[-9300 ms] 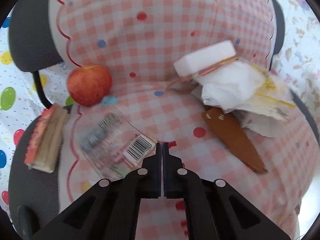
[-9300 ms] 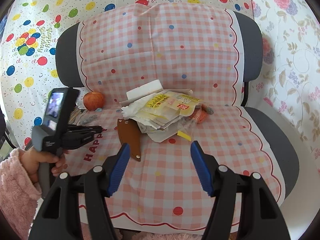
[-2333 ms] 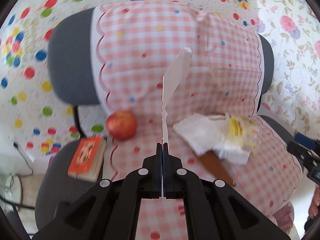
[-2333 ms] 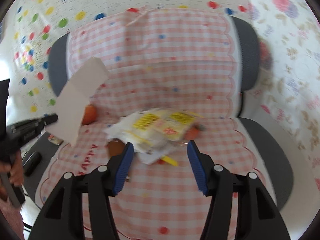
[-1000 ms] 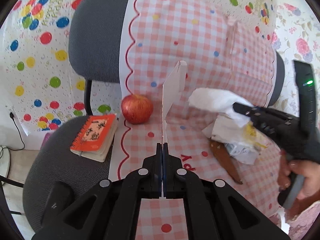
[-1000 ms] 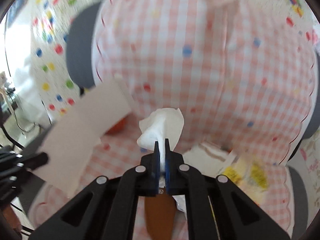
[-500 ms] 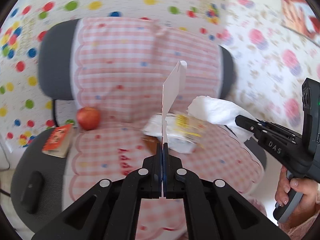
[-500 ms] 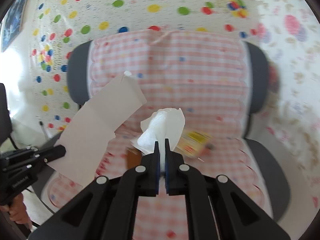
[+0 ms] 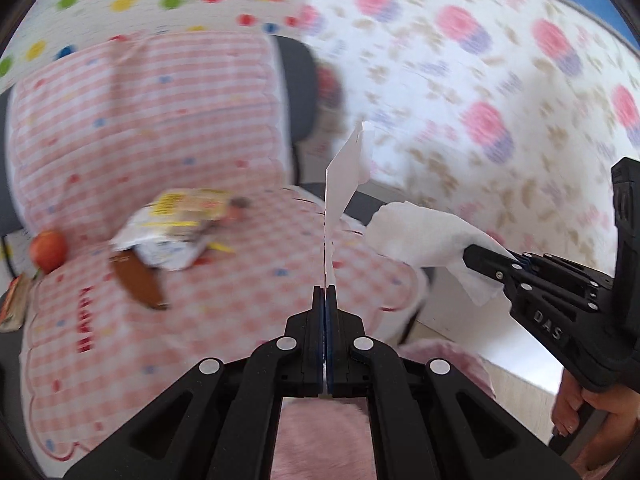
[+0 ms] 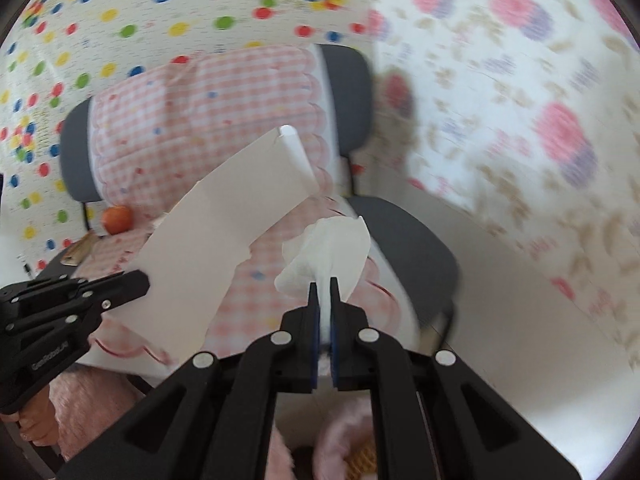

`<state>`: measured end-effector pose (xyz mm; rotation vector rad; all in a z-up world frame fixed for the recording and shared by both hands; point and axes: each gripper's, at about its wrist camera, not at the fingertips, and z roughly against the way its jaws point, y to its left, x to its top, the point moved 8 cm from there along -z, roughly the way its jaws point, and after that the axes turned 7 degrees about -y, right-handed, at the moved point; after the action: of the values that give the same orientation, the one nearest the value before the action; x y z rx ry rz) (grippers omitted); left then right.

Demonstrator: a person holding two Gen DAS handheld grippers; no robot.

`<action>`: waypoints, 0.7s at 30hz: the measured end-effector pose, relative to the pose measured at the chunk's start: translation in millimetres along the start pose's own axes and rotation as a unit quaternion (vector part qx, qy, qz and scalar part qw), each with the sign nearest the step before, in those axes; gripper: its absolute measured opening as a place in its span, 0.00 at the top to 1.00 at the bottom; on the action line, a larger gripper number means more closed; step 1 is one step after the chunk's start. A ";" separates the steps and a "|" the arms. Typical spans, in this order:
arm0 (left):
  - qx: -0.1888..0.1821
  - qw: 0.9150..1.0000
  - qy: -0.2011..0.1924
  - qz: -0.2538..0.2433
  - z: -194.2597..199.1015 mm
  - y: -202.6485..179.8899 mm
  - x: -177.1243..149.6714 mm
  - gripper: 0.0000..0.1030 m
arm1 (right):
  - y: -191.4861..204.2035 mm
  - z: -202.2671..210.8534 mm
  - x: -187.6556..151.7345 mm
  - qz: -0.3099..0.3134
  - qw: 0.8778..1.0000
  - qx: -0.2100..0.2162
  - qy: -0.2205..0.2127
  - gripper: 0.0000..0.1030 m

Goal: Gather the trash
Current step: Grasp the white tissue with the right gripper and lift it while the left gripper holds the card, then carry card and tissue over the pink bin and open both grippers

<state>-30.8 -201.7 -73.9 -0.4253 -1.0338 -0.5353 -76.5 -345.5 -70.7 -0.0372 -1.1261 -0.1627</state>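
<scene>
The left hand-held gripper (image 9: 325, 294) pinches a white card (image 9: 344, 176); the right hand-held gripper (image 10: 324, 288), marked "DAS", clamps a crumpled tissue (image 10: 328, 252). Both held above the chair (image 10: 404, 240) seat's right edge.

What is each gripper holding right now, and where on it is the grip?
The left gripper pinches a white sheet of paper by its lower edge. The right gripper pinches a crumpled white tissue by its bottom end.
</scene>
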 end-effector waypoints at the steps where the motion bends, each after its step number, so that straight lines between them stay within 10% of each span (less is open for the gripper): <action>1: -0.007 1.000 -0.002 -0.013 -3.8 -11.2 -1.6 1.00 | -10.0 4.6 -6.2 -0.007 1.000 -0.008 0.003 0.96; 12: -0.095 0.994 0.028 -0.038 -38.6 -94.3 -49.6 1.00 | -72.7 34.8 -97.6 -0.036 0.993 -0.081 0.077 0.96; 21: -0.093 0.993 0.063 -0.040 -49.1 -94.6 -73.0 1.00 | -87.6 10.9 -163.3 -0.064 0.982 -0.094 0.154 0.88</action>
<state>-83.4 -289.0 -153.2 -0.5093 -0.8858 -0.7254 -167.9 -412.6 -217.7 -0.1044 -0.8018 -0.3773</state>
